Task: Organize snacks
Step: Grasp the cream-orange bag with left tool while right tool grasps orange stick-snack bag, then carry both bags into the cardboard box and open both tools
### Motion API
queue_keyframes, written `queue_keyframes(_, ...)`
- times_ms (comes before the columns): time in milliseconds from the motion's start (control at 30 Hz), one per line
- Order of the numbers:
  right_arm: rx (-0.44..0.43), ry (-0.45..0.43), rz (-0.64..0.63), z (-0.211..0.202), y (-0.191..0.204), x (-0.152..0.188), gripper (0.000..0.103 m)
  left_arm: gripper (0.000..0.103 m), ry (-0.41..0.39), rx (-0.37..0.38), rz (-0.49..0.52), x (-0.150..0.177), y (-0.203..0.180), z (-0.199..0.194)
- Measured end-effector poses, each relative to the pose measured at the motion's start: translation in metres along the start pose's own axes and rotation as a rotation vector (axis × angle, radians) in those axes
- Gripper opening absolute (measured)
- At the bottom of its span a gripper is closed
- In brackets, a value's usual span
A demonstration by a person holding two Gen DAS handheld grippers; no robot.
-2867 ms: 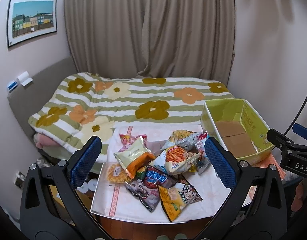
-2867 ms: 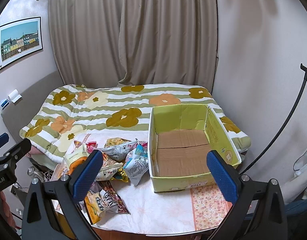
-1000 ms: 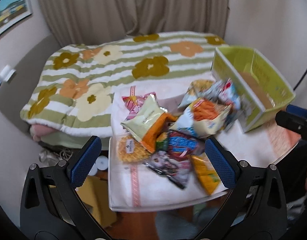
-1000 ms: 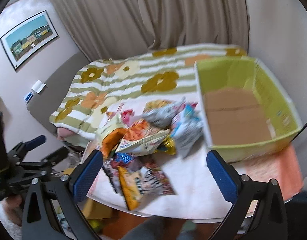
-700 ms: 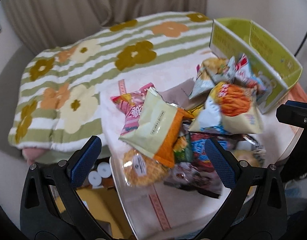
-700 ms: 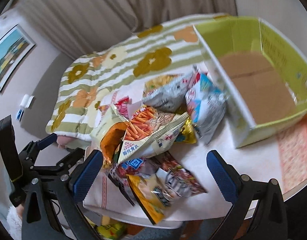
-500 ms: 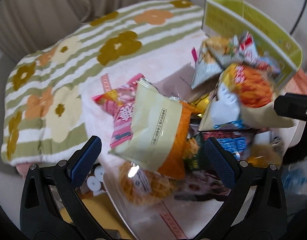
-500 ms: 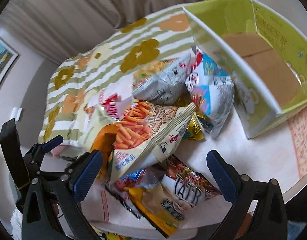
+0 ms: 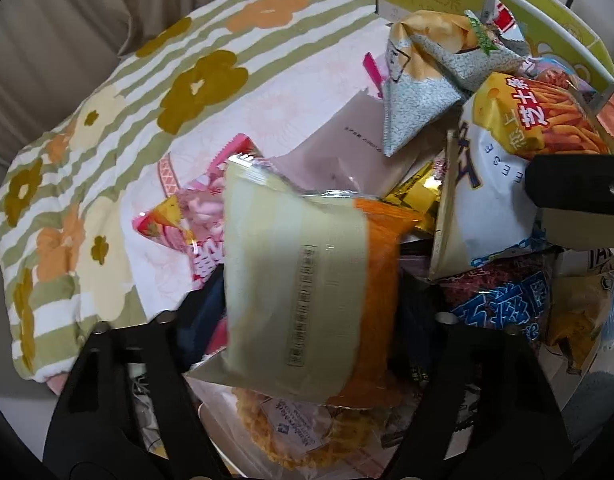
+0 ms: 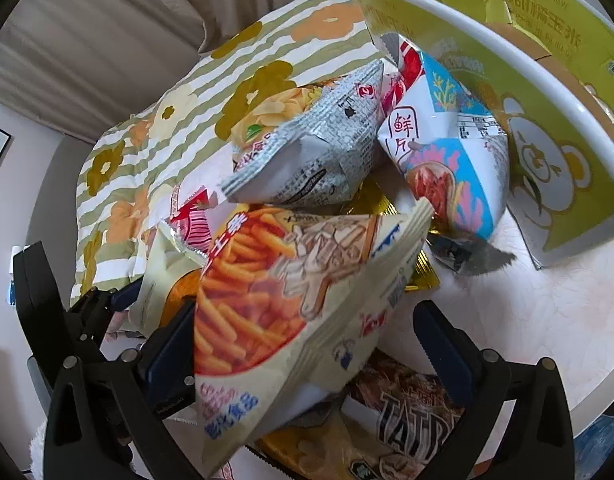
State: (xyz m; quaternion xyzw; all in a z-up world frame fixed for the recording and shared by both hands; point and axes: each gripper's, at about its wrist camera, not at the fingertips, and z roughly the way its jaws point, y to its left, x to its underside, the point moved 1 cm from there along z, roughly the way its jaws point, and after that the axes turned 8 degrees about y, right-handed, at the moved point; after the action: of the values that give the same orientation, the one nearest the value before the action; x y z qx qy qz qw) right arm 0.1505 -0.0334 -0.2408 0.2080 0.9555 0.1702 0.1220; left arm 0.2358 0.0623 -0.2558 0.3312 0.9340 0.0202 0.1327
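A pile of snack bags lies on the white table. My left gripper (image 9: 307, 312) is open, its fingers on either side of a cream and orange bag (image 9: 303, 292); that bag also shows in the right wrist view (image 10: 163, 284). My right gripper (image 10: 307, 344) is open around a fries-print bag (image 10: 283, 304), also seen in the left wrist view (image 9: 511, 148). I cannot tell whether the pads touch the bags. The green cardboard box (image 10: 547, 184) stands open to the right of the pile.
Other bags lie around: a grey one (image 10: 311, 160), a blue and white one (image 10: 447, 156), a pink one (image 9: 195, 216), a blue-lettered one (image 9: 503, 304). A flowered striped blanket (image 9: 119, 120) covers the bed behind the table. The table edge (image 10: 579, 392) is at the right.
Both grippers have moved down and forward into the pile. The cream and orange bag now sits between the left fingers, the fries-print bag between the right fingers.
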Motion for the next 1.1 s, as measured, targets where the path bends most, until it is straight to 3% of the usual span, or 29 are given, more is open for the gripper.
queue_keyframes(200,-0.014,0.006,0.004,0.005,0.002,-0.005,0.100,0.062,-0.002,0.004,0.014,0.002,-0.004,-0.005)
queue_keyframes(400,-0.046,0.023,0.010,0.011,0.003,-0.006,0.085,0.062,-0.002,0.010,-0.008,0.004,-0.002,-0.011)
queue_keyframes(467,-0.058,0.023,0.007,0.012,0.006,-0.006,0.073,0.062,-0.004,0.012,-0.014,0.006,-0.002,-0.014)
queue_keyframes(567,-0.047,0.017,-0.007,0.009,0.010,-0.005,0.067,0.061,-0.007,0.012,-0.024,0.008,-0.001,-0.018)
queue_keyframes(833,-0.069,-0.002,0.002,-0.005,0.008,0.002,0.063,0.061,-0.036,0.001,-0.067,0.012,0.006,-0.038)
queue_keyframes(1100,-0.100,-0.047,-0.054,-0.050,0.012,0.013,0.061,0.061,-0.096,-0.013,-0.125,0.007,0.009,-0.083)
